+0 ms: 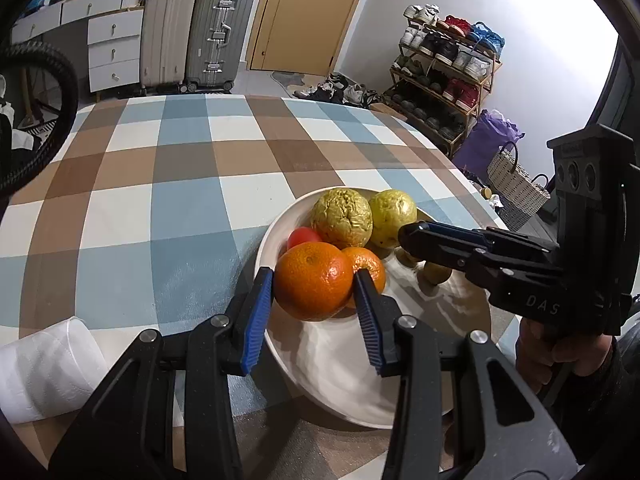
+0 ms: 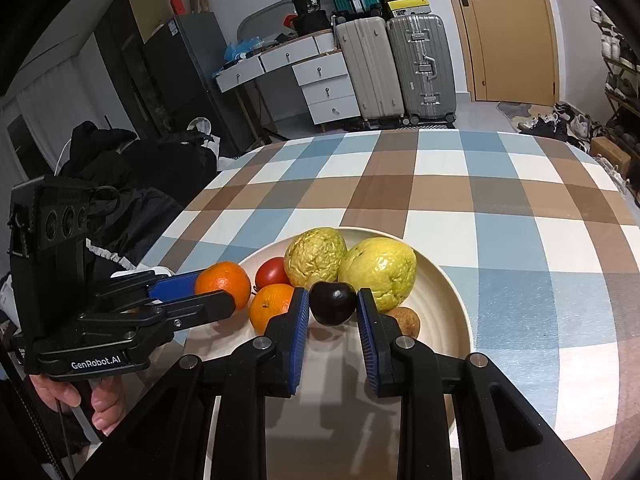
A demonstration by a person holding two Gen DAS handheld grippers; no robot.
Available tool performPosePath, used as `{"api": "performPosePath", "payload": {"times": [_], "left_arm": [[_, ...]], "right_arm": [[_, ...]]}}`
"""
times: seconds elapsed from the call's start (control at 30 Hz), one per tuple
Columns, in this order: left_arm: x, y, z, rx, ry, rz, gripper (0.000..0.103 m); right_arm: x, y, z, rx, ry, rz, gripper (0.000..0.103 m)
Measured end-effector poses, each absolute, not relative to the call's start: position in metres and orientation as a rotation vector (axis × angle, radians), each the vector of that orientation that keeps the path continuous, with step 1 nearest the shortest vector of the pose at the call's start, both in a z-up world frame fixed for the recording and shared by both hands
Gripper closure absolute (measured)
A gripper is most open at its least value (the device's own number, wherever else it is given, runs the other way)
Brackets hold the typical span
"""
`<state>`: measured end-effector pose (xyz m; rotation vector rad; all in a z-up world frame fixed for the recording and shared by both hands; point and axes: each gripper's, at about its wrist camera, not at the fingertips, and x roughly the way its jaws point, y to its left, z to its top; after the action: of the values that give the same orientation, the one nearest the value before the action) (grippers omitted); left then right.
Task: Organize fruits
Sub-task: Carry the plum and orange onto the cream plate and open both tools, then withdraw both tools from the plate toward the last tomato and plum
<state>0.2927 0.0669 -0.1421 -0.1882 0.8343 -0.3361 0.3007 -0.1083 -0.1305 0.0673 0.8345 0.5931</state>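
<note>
A cream bowl (image 1: 276, 220) (image 2: 460, 308) on the checked tablecloth holds two yellow-green guavas (image 1: 342, 220) (image 2: 378, 270), a red tomato (image 1: 303, 237) (image 2: 272, 273) and a small orange (image 1: 370, 264) (image 2: 272, 306). My left gripper (image 1: 313, 280) (image 2: 218, 292) is shut on a larger orange (image 1: 314, 280) (image 2: 224, 282) over the bowl's left part. My right gripper (image 2: 333, 302) (image 1: 410, 240) is shut on a dark plum (image 2: 333, 303) just above the bowl, in front of the guavas. The left wrist view hides the plum. Small brown fruits (image 1: 434, 272) (image 2: 406, 320) lie beside it.
A roll of white tissue (image 1: 44, 372) lies on the table left of the bowl. The round table's edge (image 1: 448, 152) curves off to the right, with a shoe rack (image 1: 444, 76) and baskets beyond. Suitcases (image 2: 400, 68) and drawers stand behind.
</note>
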Motion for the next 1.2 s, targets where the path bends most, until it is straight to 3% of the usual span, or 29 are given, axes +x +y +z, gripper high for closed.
{"api": "performPosePath", "payload": {"times": [0.23, 0.3, 0.4, 0.47, 0.53, 0.57, 0.83, 1.03, 1.13, 1.2], "left_arm": [[0.295, 0.068, -0.145, -0.203, 0.844, -0.341, 0.065], [0.295, 0.068, -0.145, -0.199, 0.848, -0.338, 0.065], [0.296, 0.066, -0.144, -0.189, 0.85, -0.326, 0.063], [0.295, 0.066, -0.142, -0.193, 0.849, -0.325, 0.059], [0.292, 0.065, -0.138, -0.19, 0.837, -0.319, 0.042], [0.289, 0.065, -0.136, -0.187, 0.824, -0.308, 0.039], [0.266, 0.063, -0.117, -0.165, 0.801, -0.266, 0.034], [0.231, 0.059, -0.099, -0.159, 0.765, -0.231, 0.023], [0.213, 0.056, -0.091, -0.165, 0.758, -0.221, 0.022], [0.203, 0.053, -0.085, -0.157, 0.755, -0.212, 0.022]], "right_arm": [[0.3, -0.104, -0.132, 0.052, 0.84, 0.596, 0.077], [0.3, -0.104, -0.133, 0.053, 0.844, 0.588, 0.073], [0.298, -0.107, -0.131, 0.09, 0.83, 0.601, 0.055], [0.295, -0.11, -0.127, 0.106, 0.813, 0.607, 0.055], [0.291, -0.112, -0.123, 0.104, 0.802, 0.6, 0.055], [0.288, -0.114, -0.12, 0.106, 0.797, 0.601, 0.055], [0.258, -0.132, -0.098, 0.121, 0.754, 0.577, 0.051], [0.226, -0.147, -0.084, 0.149, 0.71, 0.574, 0.031], [0.208, -0.152, -0.079, 0.155, 0.698, 0.563, 0.016], [0.194, -0.157, -0.076, 0.157, 0.682, 0.568, 0.015]]}}
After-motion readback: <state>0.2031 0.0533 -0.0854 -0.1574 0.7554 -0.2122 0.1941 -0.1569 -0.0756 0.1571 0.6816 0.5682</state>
